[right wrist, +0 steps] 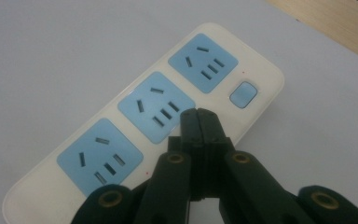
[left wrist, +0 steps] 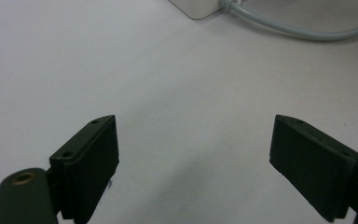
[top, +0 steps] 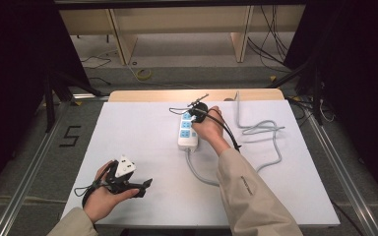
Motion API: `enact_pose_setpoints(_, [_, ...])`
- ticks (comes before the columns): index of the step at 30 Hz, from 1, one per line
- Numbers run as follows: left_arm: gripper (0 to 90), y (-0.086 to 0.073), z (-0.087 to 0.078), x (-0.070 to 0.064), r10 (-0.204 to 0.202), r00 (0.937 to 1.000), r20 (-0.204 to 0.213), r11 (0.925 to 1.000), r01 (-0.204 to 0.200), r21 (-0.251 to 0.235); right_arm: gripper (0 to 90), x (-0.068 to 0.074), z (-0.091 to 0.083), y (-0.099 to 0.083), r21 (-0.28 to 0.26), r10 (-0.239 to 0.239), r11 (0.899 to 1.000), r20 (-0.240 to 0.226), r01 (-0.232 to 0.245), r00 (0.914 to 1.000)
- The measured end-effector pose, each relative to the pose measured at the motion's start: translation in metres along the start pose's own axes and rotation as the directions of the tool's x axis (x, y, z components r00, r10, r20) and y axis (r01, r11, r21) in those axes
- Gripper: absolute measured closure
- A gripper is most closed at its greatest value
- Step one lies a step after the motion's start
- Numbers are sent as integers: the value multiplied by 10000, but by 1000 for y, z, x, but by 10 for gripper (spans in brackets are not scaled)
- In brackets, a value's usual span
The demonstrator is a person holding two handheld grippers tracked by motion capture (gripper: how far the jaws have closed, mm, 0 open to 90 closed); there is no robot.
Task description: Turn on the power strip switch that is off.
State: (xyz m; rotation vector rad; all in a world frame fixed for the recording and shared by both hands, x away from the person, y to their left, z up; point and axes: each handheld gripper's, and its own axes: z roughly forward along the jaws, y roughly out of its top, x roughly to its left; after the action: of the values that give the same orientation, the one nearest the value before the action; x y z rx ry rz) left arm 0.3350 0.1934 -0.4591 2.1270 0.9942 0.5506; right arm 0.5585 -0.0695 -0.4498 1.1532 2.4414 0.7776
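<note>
While parked at the lower left of the high view, left claw [top: 145, 186] sits just over the white bench [top: 142, 147], held in a hand [top: 101, 199], jaws spread wide with zero between them. Same story in the left gripper view [left wrist: 196, 158]: both black jaws far apart, plain white surface in the gap, corner of the power strip [left wrist: 198, 7] and its grey cable [left wrist: 303, 32] up at the top edge.

Over at the centre of the high view, cream power strip [top: 188, 132] lying flat on the bench, three blue sockets, long side running toward the top of the frame. Grey cable [top: 270, 147] leaving its near end, looping off to the right and curling back near the upper right of the sheet.

Right claw [top: 193, 116] up at the far end of the strip, gripped by the right hand [top: 209, 129]. In the right gripper view, jaws [right wrist: 199, 122] pressed flat together, nothing pinched in there, tips hovering right at the edge of the middle socket [right wrist: 156, 107]. Small blue switch button [right wrist: 243, 94] just up and right of the tips. Can't tell if the tips actually touch the strip or just sit above it.
</note>
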Motion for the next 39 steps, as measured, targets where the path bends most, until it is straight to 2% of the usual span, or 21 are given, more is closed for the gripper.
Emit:
enact_pose_setpoints(11, [151, 0, 0, -1, 4, 10000, -11, 10000, -4, -6, 900, 2, 0, 0, 114, 51, 9999, 4, -51, 10000])
enact_pose_setpoints(16, [151, 0, 1, -1, -1, 10000, -4, 10000, 1, 8, 900, -1, 0, 0, 98, 251, 9996, -185, -249, 9995])
enact_pose_setpoints(20, [151, 0, 1, 0, -11, 10000, -8, 10000, 11, -1, 900, -2, 1, 0, -17, 387, 9992, -147, -388, 9991])
enact_pose_setpoints(36, [151, 0, 0, 0, 13, 10000, 10, 10000, -13, 2, 900, -2, 2, 1, 62, 300, 9995, -125, -299, 9995])
enact_pose_setpoints(39, [151, 0, 0, -1, 13, 10000, 13, 10000, -13, 2, 900, -2, 2, 0, 83, 419, 9991, -159, -418, 9990])
